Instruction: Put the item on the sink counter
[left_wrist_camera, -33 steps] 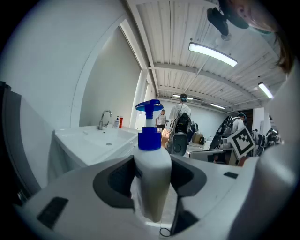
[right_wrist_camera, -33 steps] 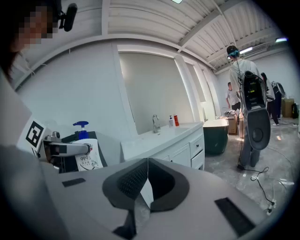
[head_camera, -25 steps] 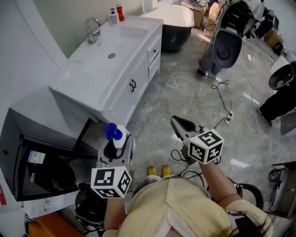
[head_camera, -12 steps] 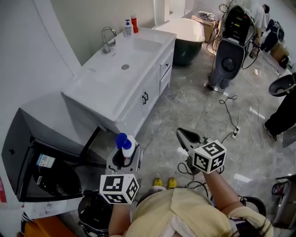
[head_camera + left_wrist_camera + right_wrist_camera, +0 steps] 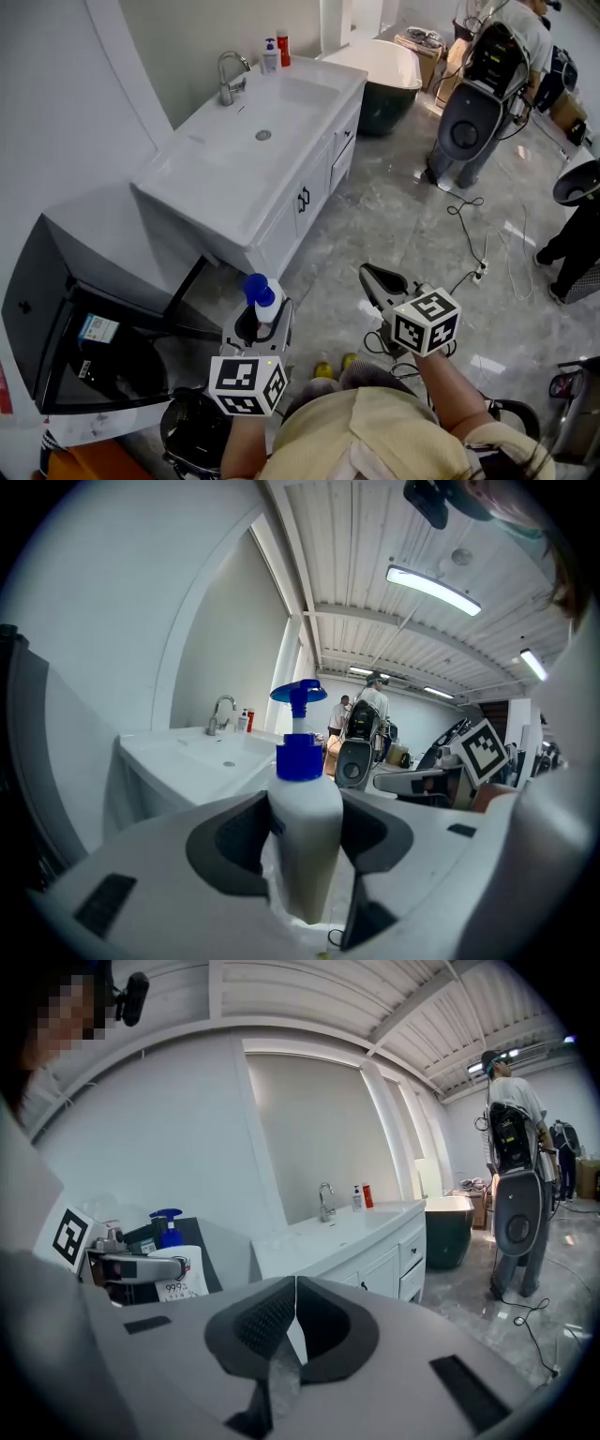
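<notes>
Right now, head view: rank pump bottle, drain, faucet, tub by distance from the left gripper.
1. Pump bottle: clamped in the left gripper, at bottom centre.
2. Drain: mid-counter, ahead.
3. Faucet: beyond the drain, to its left.
4. Tub: past the counter's far end, upper right.

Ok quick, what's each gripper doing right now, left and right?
Left gripper: closed on the white pump bottle, which stands upright.
Right gripper: closed, nothing between its jaws.
</notes>
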A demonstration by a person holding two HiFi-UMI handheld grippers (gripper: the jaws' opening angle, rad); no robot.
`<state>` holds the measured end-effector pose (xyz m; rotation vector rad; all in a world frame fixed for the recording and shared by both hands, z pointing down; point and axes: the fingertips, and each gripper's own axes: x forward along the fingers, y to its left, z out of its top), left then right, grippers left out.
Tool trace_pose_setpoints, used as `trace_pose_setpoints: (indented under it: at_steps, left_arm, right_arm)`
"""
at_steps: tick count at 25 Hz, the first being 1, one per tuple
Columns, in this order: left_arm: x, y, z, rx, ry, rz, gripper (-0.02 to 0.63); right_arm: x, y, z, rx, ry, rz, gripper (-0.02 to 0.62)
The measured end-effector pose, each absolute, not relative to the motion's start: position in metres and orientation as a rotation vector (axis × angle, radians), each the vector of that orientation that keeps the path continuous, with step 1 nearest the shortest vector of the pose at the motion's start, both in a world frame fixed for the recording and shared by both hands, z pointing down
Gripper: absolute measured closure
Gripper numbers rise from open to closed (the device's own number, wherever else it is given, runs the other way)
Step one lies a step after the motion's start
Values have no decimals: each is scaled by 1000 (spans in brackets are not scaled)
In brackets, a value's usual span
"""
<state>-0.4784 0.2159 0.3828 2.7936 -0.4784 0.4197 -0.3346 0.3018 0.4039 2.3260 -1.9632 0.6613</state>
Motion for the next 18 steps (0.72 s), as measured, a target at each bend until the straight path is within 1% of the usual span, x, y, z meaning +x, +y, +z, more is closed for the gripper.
trace_pose_setpoints:
  at_steps: [9, 18]
  left_arm:
    - [-458, 199, 382, 2796, -470, 415, 370]
    - [-414, 178, 372, 2833, -500, 400, 370]
  right_arm:
    - [-313, 282, 403, 2334, -1966, 651, 569]
    - [-271, 254, 396, 2326, -2019, 611, 568]
